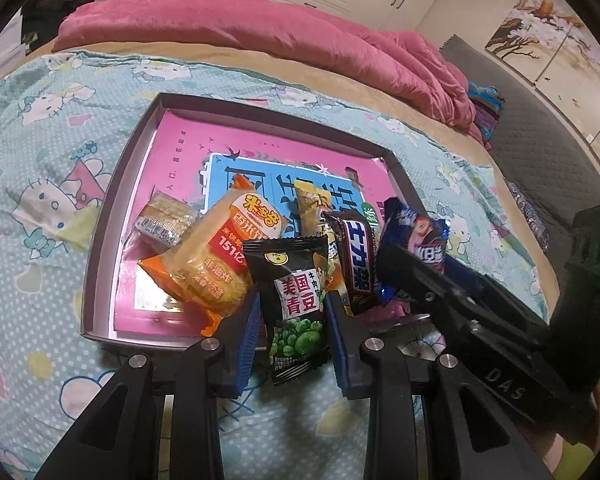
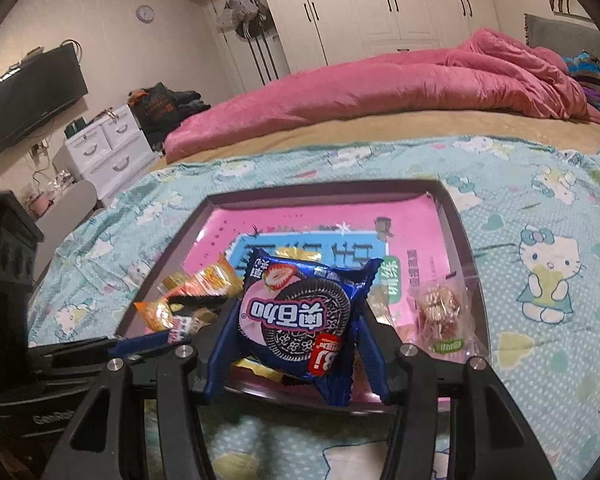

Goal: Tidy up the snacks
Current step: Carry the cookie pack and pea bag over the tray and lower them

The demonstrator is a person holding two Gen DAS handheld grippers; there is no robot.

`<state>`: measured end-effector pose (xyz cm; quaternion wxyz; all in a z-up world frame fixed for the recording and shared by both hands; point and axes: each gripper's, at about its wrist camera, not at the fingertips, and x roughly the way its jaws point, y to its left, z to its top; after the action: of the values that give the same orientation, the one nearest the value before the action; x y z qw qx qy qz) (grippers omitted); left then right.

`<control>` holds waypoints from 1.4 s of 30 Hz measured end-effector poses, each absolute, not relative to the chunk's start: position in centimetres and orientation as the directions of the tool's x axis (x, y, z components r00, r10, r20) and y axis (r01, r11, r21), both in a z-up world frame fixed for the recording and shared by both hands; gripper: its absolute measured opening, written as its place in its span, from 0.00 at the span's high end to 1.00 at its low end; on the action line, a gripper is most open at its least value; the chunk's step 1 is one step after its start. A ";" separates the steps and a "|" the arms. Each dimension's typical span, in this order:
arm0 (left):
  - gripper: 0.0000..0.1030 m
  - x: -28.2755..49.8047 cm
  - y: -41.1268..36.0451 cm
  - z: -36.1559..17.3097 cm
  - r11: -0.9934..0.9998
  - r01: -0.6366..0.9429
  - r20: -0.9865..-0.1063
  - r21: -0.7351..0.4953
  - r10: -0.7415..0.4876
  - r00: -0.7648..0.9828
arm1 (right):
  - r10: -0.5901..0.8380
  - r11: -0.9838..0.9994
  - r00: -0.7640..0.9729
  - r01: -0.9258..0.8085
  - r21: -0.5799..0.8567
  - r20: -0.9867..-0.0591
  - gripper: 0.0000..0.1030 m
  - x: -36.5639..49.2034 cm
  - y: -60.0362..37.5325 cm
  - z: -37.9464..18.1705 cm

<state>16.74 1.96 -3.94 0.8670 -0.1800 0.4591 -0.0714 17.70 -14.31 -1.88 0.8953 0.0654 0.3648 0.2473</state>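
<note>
My left gripper (image 1: 292,312) is shut on a black green-pea packet (image 1: 296,304) and holds it over the near rim of the dark tray (image 1: 100,216). In the tray lie an orange rice-cracker bag (image 1: 216,256), a gold wafer pack (image 1: 166,222), a yellow snack (image 1: 312,208) and a brown chocolate bar (image 1: 354,260). My right gripper (image 2: 296,320) is shut on a blue Oreo packet (image 2: 296,316) above the tray's (image 2: 456,216) near edge. It also shows in the left wrist view (image 1: 416,240).
The tray is lined with a pink and blue sheet (image 2: 340,220) and sits on a Hello Kitty bedsheet (image 2: 540,200). A clear-wrapped nut candy (image 2: 438,312) lies at the tray's right. A pink quilt (image 2: 380,88) lies behind. A white drawer unit (image 2: 104,144) stands left.
</note>
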 end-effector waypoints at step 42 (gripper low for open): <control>0.67 16.6 2.7 -4.2 0.926 -0.062 -0.780 -0.372 -0.275 0.562 | 0.452 0.883 0.600 -0.405 0.237 -0.660 0.41 17.4 -13.7 -3.2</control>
<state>16.63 2.74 -4.20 0.8647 -0.1819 0.4641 -0.0615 17.38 -13.70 -3.18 0.8938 0.0315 0.3775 0.2398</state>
